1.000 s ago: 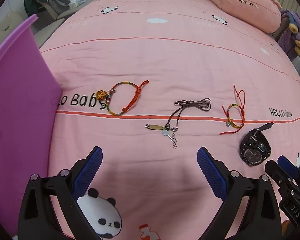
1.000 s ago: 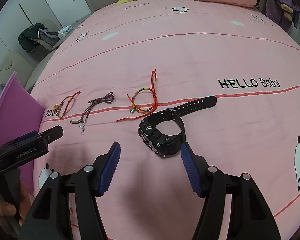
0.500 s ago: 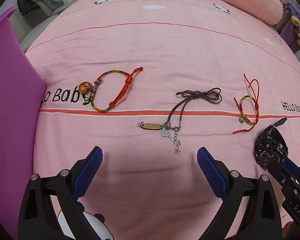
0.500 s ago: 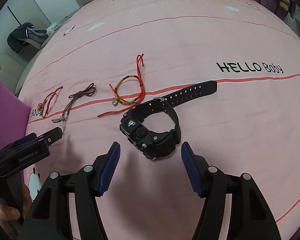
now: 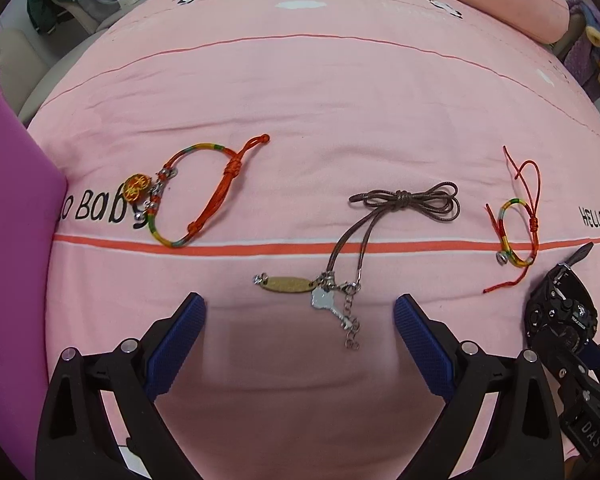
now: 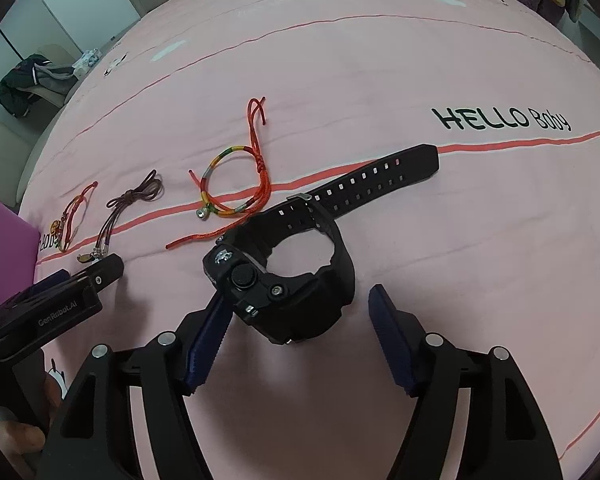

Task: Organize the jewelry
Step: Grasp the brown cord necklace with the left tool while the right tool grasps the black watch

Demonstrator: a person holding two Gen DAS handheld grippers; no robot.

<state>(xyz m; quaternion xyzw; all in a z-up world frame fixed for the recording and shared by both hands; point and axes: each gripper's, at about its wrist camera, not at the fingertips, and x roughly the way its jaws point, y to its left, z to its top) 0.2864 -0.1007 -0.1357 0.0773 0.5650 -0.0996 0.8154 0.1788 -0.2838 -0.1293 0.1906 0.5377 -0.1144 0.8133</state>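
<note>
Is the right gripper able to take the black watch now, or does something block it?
Probably yes. The right gripper has its jaws opening, and the black watch lies partly between them on the pink bedspread. Nothing covers it; the small woven bracelet lies just beyond the watch.

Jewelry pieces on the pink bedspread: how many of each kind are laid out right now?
Braided cord bracelets: 2, a larger one with a gold charm and a smaller one with a bell
Brown cord necklace with key pendant: 1
Black wristwatch: 1
Total: 4
</note>
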